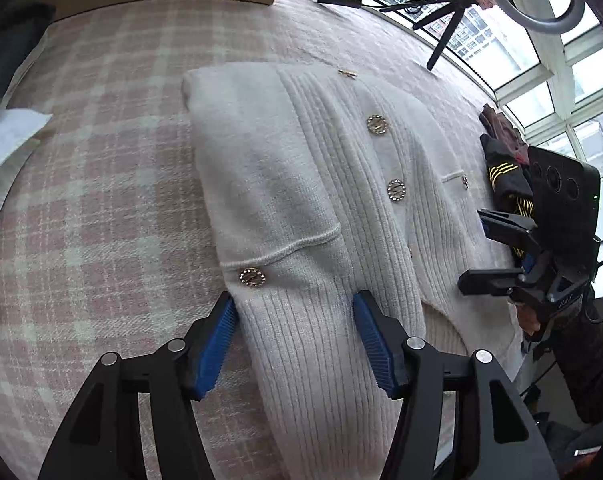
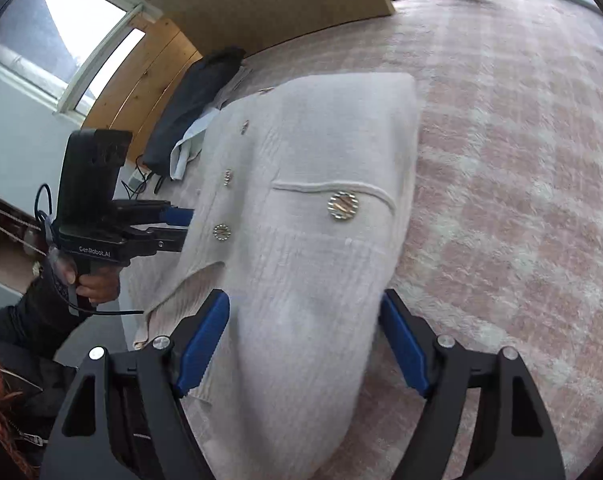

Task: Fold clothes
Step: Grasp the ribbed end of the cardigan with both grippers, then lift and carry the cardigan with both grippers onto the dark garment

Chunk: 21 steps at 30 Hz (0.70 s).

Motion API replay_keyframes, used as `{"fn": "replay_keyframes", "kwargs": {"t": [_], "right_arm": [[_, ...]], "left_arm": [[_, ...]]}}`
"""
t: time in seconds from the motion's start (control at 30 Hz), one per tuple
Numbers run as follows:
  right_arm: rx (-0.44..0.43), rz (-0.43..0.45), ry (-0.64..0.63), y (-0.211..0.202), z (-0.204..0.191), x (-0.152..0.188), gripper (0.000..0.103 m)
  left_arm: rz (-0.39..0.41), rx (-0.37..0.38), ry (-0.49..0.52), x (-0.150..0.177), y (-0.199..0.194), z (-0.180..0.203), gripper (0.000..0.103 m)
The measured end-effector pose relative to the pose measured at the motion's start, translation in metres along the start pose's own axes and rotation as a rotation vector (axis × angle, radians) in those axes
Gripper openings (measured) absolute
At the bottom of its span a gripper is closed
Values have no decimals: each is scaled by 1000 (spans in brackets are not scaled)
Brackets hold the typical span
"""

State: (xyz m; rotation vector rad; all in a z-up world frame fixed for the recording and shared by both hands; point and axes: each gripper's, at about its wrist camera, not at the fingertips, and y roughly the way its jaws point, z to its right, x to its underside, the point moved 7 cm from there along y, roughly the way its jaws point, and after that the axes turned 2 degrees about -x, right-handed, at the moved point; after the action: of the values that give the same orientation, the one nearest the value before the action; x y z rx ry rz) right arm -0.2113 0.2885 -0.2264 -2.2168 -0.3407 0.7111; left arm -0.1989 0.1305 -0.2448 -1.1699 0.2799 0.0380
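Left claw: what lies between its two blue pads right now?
In the left wrist view, the left claw stands open with the ribbed hem of the cream cardigan lying between its pads, which are not pressing it.

Pink plaid bedcover (image 1: 113, 184): broad bare stretch on both outer sides of the cream cardigan (image 1: 301, 184) and beyond its far edge, free for passage. Obstacles: dark striped garment pile (image 1: 509, 168) at window side; white cloth (image 1: 9, 140) and dark folded garment (image 2: 197, 100) at opposite edge; tripod (image 1: 445, 28) and cardboard box (image 2: 261, 0) at far end.
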Motion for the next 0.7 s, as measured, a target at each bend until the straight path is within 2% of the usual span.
{"fn": "replay_keyframes", "kwargs": {"t": [0.1, 0.13, 0.2, 0.23, 0.27, 0.3, 0.33, 0.37, 0.6, 0.7], "right_arm": [[61, 15, -13, 7, -9, -4, 76], [66, 26, -5, 8, -11, -4, 73], [45, 18, 6, 16, -20, -4, 55], [52, 18, 3, 19, -24, -4, 53], [70, 16, -16, 23, -28, -4, 52], [90, 14, -37, 26, -32, -5, 46], [103, 13, -47, 28, -35, -7, 43], [108, 16, -33, 29, -35, -8, 43], [112, 72, 106, 30, -36, -8, 35], [140, 83, 97, 22, -49, -10, 33]], "left_arm": [[35, -43, 17, 1, 3, 8, 61], [46, -48, 16, 1, 4, 10, 61], [51, -24, 6, 2, 4, 13, 57], [53, -19, 1, 2, 4, 13, 54], [57, -20, 1, 2, 3, 13, 51], [60, -16, -1, 2, 3, 14, 41], [60, 19, -16, 1, 4, 17, 34], [61, 45, -45, 1, 5, 19, 32], [132, 17, -89, 0, 0, 28, 26], [157, -10, -57, 1, -12, 36, 24]]}}
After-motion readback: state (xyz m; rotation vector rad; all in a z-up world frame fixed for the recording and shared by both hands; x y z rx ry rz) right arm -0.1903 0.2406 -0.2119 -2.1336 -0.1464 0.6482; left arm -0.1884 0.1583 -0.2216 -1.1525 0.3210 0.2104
